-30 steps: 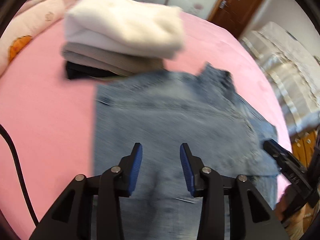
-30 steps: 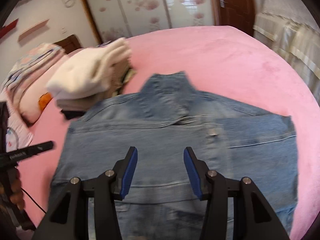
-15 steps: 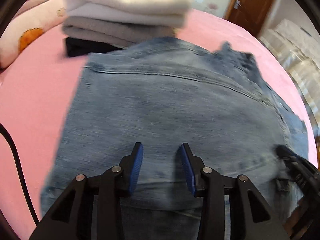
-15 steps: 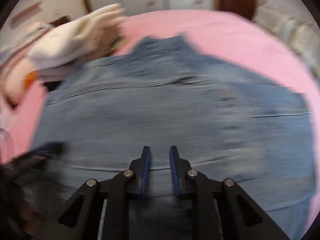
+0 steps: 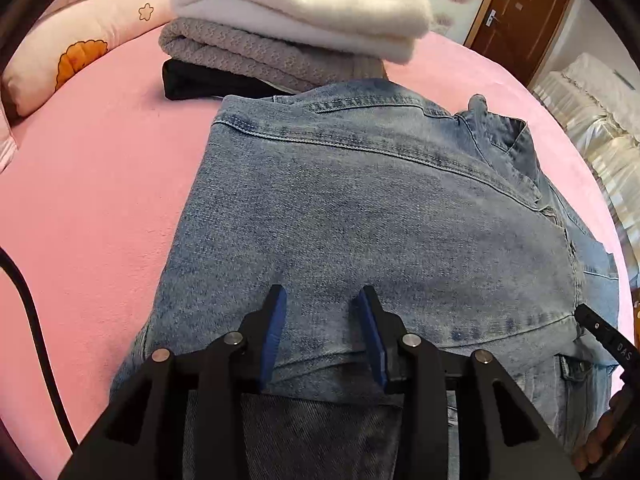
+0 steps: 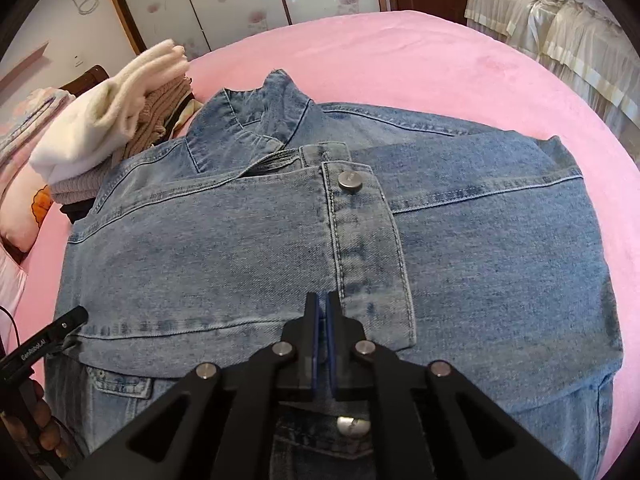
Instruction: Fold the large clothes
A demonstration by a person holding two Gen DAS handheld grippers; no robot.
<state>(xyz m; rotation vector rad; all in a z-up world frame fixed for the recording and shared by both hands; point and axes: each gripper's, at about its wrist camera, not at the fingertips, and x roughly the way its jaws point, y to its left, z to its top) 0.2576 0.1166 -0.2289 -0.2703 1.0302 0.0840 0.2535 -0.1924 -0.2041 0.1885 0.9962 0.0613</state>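
Observation:
A blue denim jacket lies folded and flat on the pink bed, collar at the far side. My left gripper is open low over its near left part, above a folded edge; its pads do not press on the cloth. My right gripper is over the jacket's middle, just left of the button placket with its metal button. Its jaws are closing and stand almost together, with nothing visible between them. Each gripper's black tip shows at the edge of the other's view.
A stack of folded clothes, white on grey on black, sits just beyond the jacket's far left corner. A pink pillow lies left of it. A black cable runs along the left. Bare pink bed stretches beyond the collar.
Both grippers have come down closer to the jacket, which now fills the views. The right jaws went from wide apart to almost together. The left jaws kept their gap.

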